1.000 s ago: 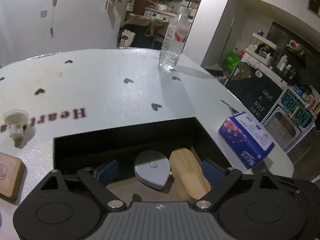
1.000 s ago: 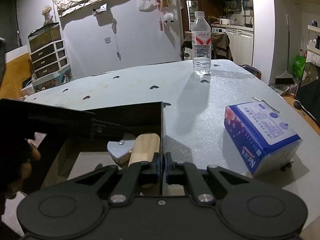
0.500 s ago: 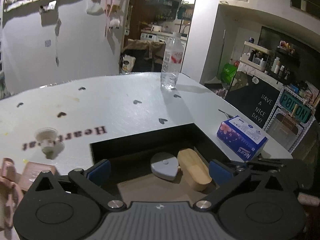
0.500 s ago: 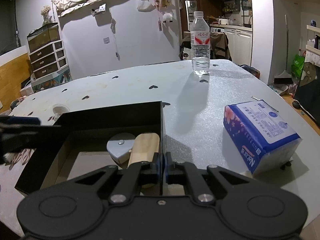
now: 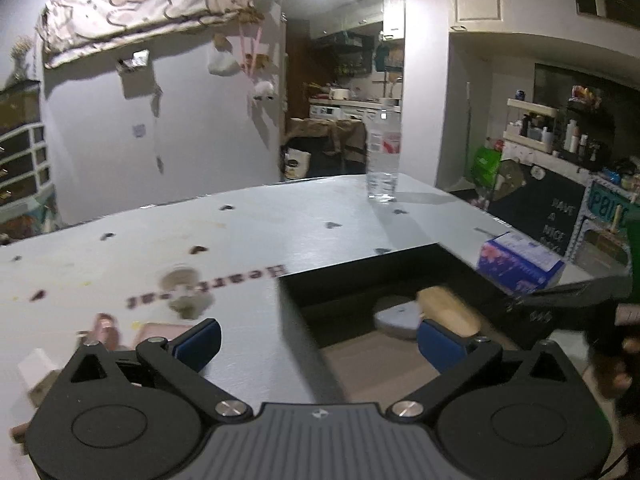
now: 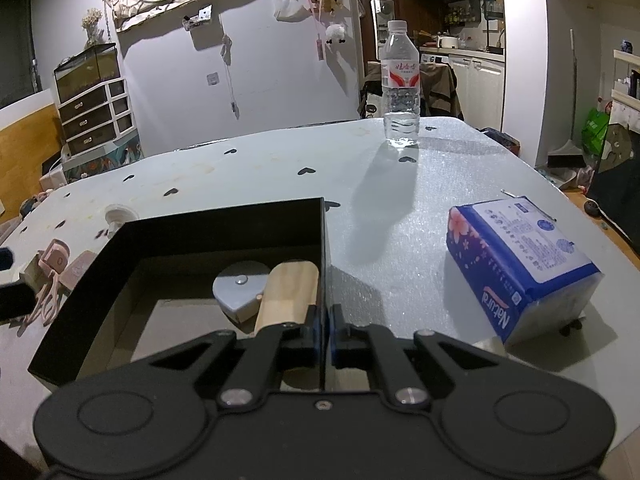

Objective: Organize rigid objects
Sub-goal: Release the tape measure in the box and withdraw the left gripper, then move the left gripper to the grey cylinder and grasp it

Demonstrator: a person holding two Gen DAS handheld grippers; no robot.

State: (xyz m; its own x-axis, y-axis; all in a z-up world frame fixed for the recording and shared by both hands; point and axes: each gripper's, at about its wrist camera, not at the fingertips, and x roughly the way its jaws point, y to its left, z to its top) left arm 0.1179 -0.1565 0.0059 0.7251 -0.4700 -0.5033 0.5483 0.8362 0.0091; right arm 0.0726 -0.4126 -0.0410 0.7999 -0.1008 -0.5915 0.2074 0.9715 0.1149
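Now right tool pinches black box wall.

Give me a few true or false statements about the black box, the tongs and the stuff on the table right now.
1. The right tongs are shut on the black box wall. True.
2. The left tongs grip the wooden piece. False: they are open and empty.
3. The grey tape measure lies inside the box. True.
4. The water bottle lies on its side. False: it stands upright.
5. The tissue pack is in the box. False: it lies on the table beside it.
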